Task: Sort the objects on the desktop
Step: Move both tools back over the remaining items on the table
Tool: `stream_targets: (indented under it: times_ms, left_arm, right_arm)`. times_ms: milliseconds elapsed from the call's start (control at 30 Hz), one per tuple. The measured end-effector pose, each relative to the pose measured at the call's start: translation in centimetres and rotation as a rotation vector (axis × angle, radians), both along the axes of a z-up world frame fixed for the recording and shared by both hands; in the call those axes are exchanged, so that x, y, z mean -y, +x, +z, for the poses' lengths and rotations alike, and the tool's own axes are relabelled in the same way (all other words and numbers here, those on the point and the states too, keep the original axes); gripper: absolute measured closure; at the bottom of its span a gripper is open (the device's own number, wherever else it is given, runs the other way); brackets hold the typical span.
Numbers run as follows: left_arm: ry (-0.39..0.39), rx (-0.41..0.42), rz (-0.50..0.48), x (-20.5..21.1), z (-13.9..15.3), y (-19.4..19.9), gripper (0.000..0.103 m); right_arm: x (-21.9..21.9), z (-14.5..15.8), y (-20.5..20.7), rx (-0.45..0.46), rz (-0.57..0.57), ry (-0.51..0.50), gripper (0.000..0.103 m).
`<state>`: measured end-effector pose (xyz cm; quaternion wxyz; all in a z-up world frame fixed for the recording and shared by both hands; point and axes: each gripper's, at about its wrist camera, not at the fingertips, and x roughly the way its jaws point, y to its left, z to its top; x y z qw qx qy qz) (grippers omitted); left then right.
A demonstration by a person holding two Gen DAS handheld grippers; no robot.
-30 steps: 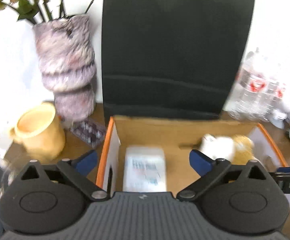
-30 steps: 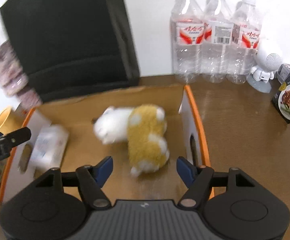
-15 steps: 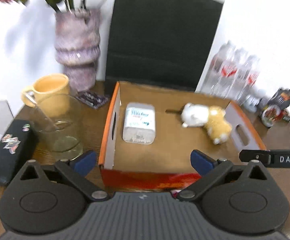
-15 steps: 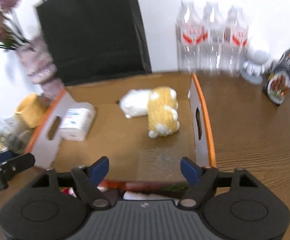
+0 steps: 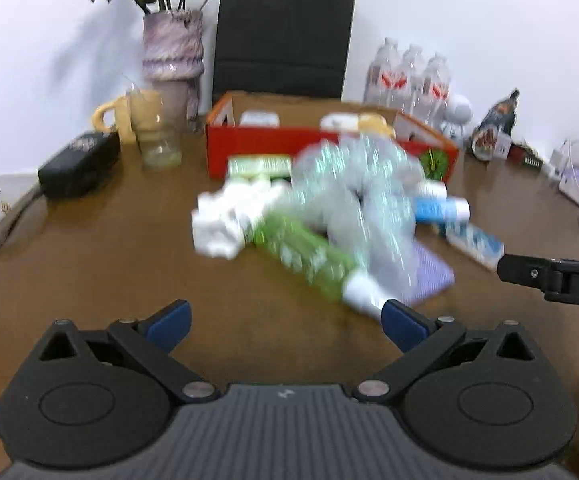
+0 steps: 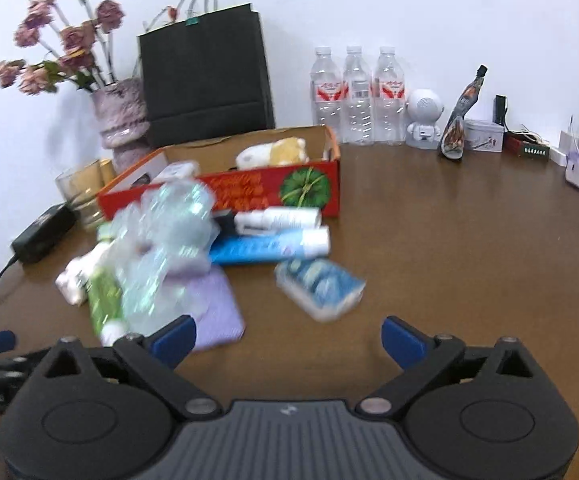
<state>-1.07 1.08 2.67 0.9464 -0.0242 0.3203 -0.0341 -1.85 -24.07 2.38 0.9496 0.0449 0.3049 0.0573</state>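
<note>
hovering above the wooden desk (image 6: 449, 240), both tongs are spread wide and carry nothing: the left gripper (image 5: 285, 320) faces a heap of loose things straight ahead of its tips, and the right gripper (image 6: 289, 334) has the same heap ahead and off to its left. beyond the heap stands the red cardboard box (image 6: 249, 192), where a plush toy (image 6: 273, 152) and a white pack (image 5: 259, 119) already lie, so the step in hand looks like choosing the next piece to lift into it. to do it well, i would take an outlying item first, not the crinkly clear plastic bag (image 5: 353, 196) draped over the middle: the blue-and-white packet (image 6: 319, 286) lies apart from the rest, just ahead of the right tongs, and could be pinched across its short sides without disturbing anything. the green bottle (image 5: 305, 252) points its white cap toward the left tongs' right finger and suits a grip across the body, though the bag overlaps it and may drag along. counting what the blur allows: one green bottle, one blue tube (image 6: 269, 246), one white tube (image 6: 277, 218) behind it, one blue-and-white packet, one purple flat pack (image 6: 217, 312), one white crumpled lump (image 5: 225, 220) and one green-labelled box (image 5: 259, 166). farther back stand three water bottles (image 6: 355, 96).
</note>
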Motion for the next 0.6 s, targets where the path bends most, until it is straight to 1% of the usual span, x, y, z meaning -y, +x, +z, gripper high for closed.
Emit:
stream_targets:
  times_ms: [67,167,300,367,467,600]
  left_arm:
    - [0.010,-0.008,0.007,0.1,-0.4,0.0,0.000]
    - [0.026,-0.019,0.017,0.3,-1.0,0.1,0.000]
    - [0.047,-0.034,0.030,0.6,-1.8,0.2,0.000]
    - [0.057,-0.041,0.036,0.7,-2.2,0.3,0.000]
    - [0.072,-0.052,0.045,0.9,-2.8,0.3,0.000]
    - [0.076,-0.052,0.044,1.0,-2.8,0.4,0.000]
  right_arm:
    - [-0.8,-1.1,-1.1,0.002,0.006,-0.033,0.003]
    - [-1.8,-2.5,-1.6,-0.001,0.034,-0.117,0.003]
    - [-2.1,-3.4,-0.7,-0.058,0.046,-0.119,0.003]
    - [-2.3,-3.8,-0.5,-0.079,0.048,-0.118,0.000]
    - [-2.6,-4.0,-0.7,-0.077,0.051,-0.117,0.000]
    - [-3.0,-4.1,-0.7,-0.080,0.042,-0.111,0.000]
